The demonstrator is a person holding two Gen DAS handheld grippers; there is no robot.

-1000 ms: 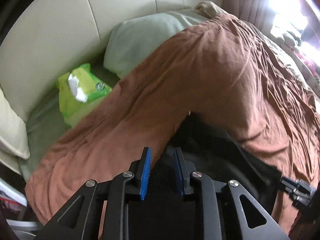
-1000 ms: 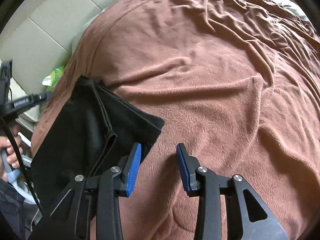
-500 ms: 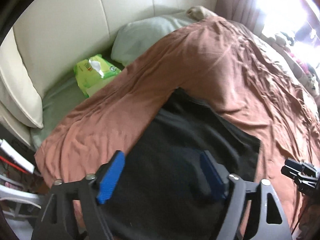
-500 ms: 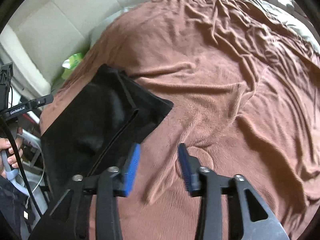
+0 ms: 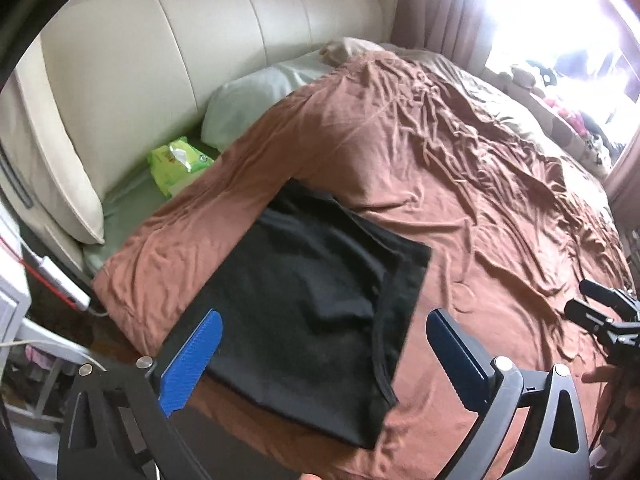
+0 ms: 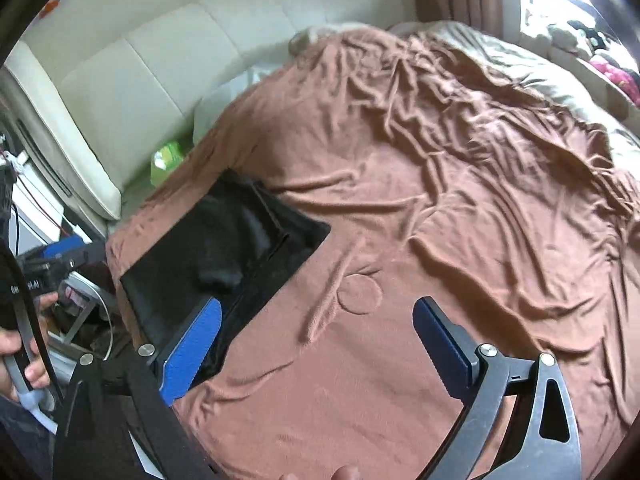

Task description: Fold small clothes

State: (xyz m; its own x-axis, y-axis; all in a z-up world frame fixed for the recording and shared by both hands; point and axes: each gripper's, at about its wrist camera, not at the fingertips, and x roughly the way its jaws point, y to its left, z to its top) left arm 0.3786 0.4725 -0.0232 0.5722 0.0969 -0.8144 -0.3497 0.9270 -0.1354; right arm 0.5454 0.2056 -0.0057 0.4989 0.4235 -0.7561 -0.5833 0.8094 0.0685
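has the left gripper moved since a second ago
Yes. The left gripper has pulled up and back from the black garment: the green wipes pack by the headboard now looks smaller and farther, and its jaws are opening, empty.

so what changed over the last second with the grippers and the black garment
Both jaws are opening wide: the left hand-held gripper, earlier nearly shut low over the black garment, and the right hand-held gripper have both pulled up and away, with nothing between the pads. The garment stays folded flat on the brown blanket; the green wipes pack hasn't moved.

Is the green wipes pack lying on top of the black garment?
No, the green wipes pack lies by the headboard, apart from the black garment.
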